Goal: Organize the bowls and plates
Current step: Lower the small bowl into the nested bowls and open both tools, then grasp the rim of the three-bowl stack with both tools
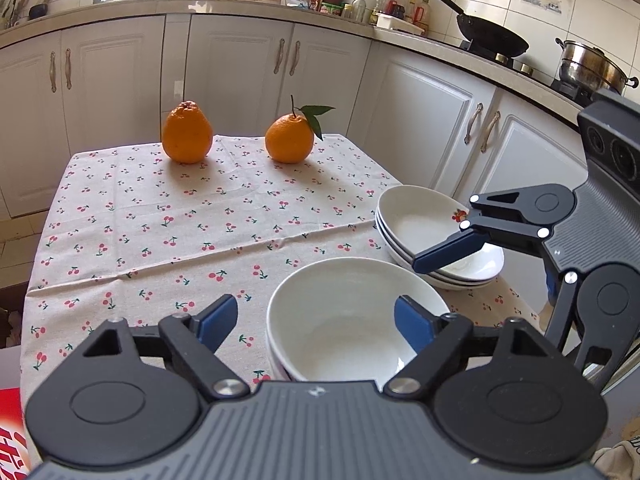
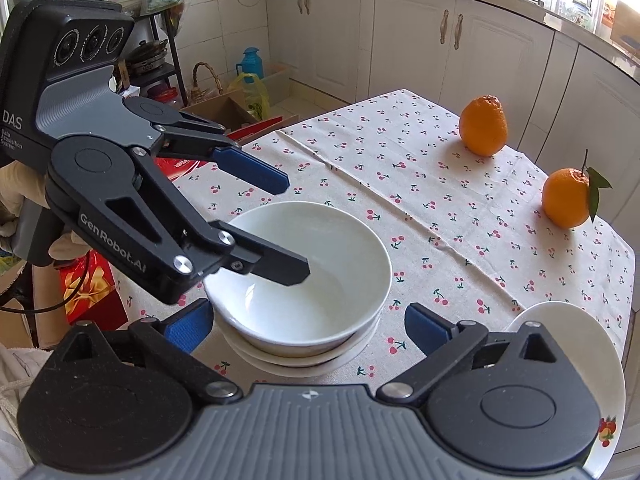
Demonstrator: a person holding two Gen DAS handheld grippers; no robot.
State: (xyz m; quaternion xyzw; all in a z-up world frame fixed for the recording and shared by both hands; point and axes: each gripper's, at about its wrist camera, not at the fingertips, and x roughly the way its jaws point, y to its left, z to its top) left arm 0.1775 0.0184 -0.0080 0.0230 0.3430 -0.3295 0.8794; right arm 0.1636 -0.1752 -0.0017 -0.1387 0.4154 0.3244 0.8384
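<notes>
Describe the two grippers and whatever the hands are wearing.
Both grippers, left and right, are matte black linkages with silver pivot screws on ribbed grey bodies. Finger pads are blue. The left body carries three round lenses and white lettering: "DAS" and "GenRobot.AI". A thin black cable hangs below it. The left hand wears a cream glove.

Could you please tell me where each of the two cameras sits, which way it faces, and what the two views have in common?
Left wrist: sits on the left gripper, open over the stacked bowls, facing the oranges and stove; the right gripper reaches over the stacked plates.
Right wrist: sits on the right gripper, open, facing the bowls and cabinets; the left gripper enters from the left, held by a gloved hand.
Shared: bowls, oranges, cherry-print tablecloth.
</notes>
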